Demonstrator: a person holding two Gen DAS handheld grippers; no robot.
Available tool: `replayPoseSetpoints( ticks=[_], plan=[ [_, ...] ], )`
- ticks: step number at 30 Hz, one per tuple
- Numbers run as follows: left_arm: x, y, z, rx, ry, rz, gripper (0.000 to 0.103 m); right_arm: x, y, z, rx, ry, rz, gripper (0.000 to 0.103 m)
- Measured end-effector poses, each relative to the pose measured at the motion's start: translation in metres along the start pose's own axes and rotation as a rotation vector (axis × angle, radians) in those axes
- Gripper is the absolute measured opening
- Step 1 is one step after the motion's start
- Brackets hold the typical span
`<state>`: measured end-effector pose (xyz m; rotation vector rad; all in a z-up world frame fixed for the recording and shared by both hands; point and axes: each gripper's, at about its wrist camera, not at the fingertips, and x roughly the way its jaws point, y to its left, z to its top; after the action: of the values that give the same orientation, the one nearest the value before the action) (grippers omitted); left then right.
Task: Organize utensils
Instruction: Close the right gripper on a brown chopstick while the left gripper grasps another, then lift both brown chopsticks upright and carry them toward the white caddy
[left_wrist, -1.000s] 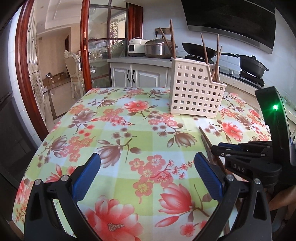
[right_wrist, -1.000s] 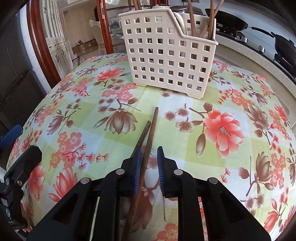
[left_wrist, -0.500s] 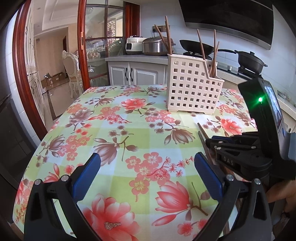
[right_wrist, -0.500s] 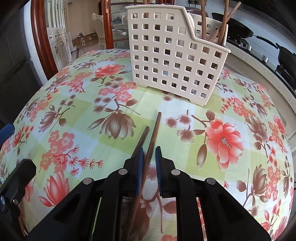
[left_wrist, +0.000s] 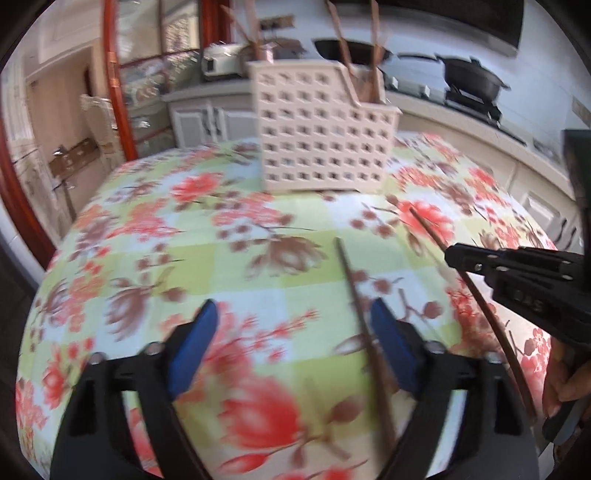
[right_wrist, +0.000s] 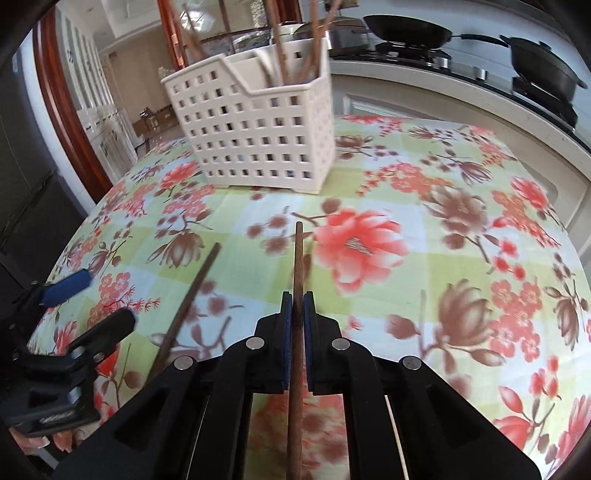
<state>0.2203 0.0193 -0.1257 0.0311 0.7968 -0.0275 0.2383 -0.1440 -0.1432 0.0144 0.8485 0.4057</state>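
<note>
My right gripper (right_wrist: 297, 301) is shut on a brown chopstick (right_wrist: 297, 254) and holds it pointing forward above the table; it also shows in the left wrist view (left_wrist: 436, 240). A second chopstick (right_wrist: 192, 291) lies on the floral cloth to its left, and in the left wrist view (left_wrist: 354, 291) it lies just inside the right finger of my left gripper (left_wrist: 295, 325), which is open. A white perforated utensil basket (right_wrist: 255, 136) stands upright at the table's far side with several chopsticks in it; it also shows in the left wrist view (left_wrist: 325, 129).
The round table (right_wrist: 461, 229) carries a floral cloth. Behind it a kitchen counter (right_wrist: 443, 85) holds a wok and a pot on a stove. A red-framed glass door (left_wrist: 114, 92) stands at the far left.
My right gripper has closed on one chopstick and lifted it away from the other. My left gripper has moved right and forward, so the lying chopstick sits between its fingers.
</note>
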Motion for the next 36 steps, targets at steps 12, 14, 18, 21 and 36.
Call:
replayPoseSetpoints(
  ticks=[12, 14, 18, 21, 36],
  plan=[
    [0.037, -0.031, 0.010, 0.062, 0.091, 0.021, 0.051, -0.007, -0.018, -0.009, 0.022, -0.019, 0.053, 0.006],
    [0.037, -0.030, 0.010, 0.057, 0.088, 0.017, 0.050, -0.006, -0.020, -0.010, 0.030, -0.019, 0.060, 0.006],
    [0.035, -0.036, 0.008, 0.077, 0.080, 0.002, 0.031, -0.008, -0.021, -0.011, 0.033, -0.024, 0.063, 0.006],
    [0.033, -0.048, 0.006, 0.129, 0.071, 0.007, 0.015, -0.010, -0.020, -0.011, 0.032, -0.027, 0.061, 0.006],
    [0.031, -0.037, 0.003, 0.089, 0.063, -0.069, 0.010, -0.012, -0.012, -0.009, 0.011, -0.029, 0.055, 0.006]
  ],
)
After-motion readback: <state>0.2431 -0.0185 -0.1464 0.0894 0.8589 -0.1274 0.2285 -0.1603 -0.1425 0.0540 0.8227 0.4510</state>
